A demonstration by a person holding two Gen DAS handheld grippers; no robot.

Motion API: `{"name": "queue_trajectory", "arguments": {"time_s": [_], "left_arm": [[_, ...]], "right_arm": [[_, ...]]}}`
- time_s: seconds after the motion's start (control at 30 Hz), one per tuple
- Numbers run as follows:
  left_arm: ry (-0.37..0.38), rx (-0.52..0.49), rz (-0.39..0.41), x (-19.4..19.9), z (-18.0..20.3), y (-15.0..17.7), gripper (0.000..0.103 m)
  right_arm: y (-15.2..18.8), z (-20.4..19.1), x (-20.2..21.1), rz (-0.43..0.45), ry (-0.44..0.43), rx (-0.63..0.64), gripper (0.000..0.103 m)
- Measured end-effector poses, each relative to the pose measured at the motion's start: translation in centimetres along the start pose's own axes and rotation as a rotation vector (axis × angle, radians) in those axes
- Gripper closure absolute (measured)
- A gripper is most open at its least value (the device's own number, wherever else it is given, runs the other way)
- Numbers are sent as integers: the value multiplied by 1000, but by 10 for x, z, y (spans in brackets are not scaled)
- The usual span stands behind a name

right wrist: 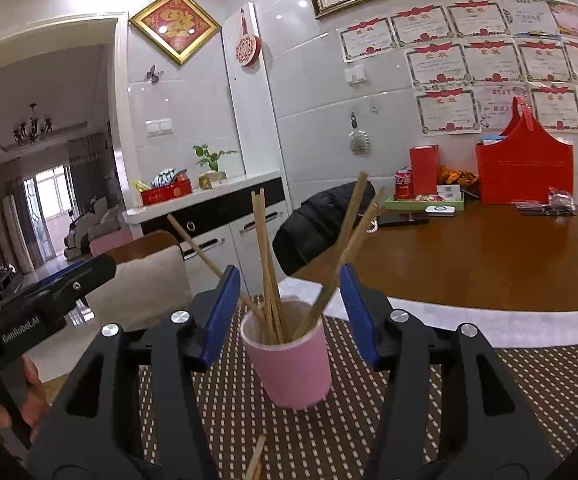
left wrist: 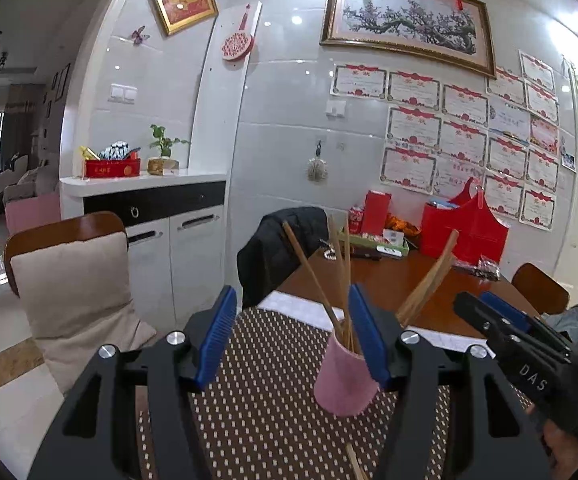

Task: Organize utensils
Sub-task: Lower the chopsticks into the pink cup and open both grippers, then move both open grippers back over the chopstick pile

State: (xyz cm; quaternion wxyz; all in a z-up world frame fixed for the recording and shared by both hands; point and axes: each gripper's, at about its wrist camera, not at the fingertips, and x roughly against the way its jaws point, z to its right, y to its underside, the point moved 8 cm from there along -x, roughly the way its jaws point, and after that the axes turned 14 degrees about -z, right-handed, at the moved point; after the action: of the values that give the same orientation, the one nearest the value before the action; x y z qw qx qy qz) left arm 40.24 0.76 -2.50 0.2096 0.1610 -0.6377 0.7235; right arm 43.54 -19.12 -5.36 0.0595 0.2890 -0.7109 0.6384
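A pink cup (left wrist: 345, 384) (right wrist: 291, 364) stands on a brown dotted placemat (left wrist: 265, 396) (right wrist: 409, 412) and holds several wooden chopsticks (left wrist: 339, 276) (right wrist: 267, 264) that lean outward. My left gripper (left wrist: 293, 340) is open and empty, its right pad just in front of the cup. My right gripper (right wrist: 289, 312) is open and empty, with the cup between and beyond its fingers. The right gripper shows at the right of the left wrist view (left wrist: 501, 320). More chopsticks (left wrist: 355, 462) (right wrist: 257, 460) lie on the mat below the cup.
The brown wooden table (right wrist: 489, 260) carries a red bag (right wrist: 525, 172), a red box (right wrist: 423, 170), a cola can (right wrist: 403, 184) and a green tray (right wrist: 425, 202) at the back. A cushioned chair (left wrist: 73, 284) and a chair with a black jacket (left wrist: 277, 248) stand beside it.
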Motion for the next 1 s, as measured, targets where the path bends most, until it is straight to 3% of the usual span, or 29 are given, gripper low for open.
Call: {"name": "queue_trajectory", "arguments": {"time_s": [0.17,0.33,0.5,0.73,1.0], "left_arm": [[24,-21,-105,9,8,29,45],[73,-23,-310,-3,19,75,45],[90,-52,-433,-7,30,118,45],[173,-104,-601,-5,55,182,45],[138,-252,-712,-13,77,231,45]], "right_arm": [[26,-1,12,-103,18,39,47],[68,5,17,-264,55,65,43],[116,12,22,-412,61,90,43],[159,32,39,-505,69,36,43],[186,33,48,-554,34,11,41]]}}
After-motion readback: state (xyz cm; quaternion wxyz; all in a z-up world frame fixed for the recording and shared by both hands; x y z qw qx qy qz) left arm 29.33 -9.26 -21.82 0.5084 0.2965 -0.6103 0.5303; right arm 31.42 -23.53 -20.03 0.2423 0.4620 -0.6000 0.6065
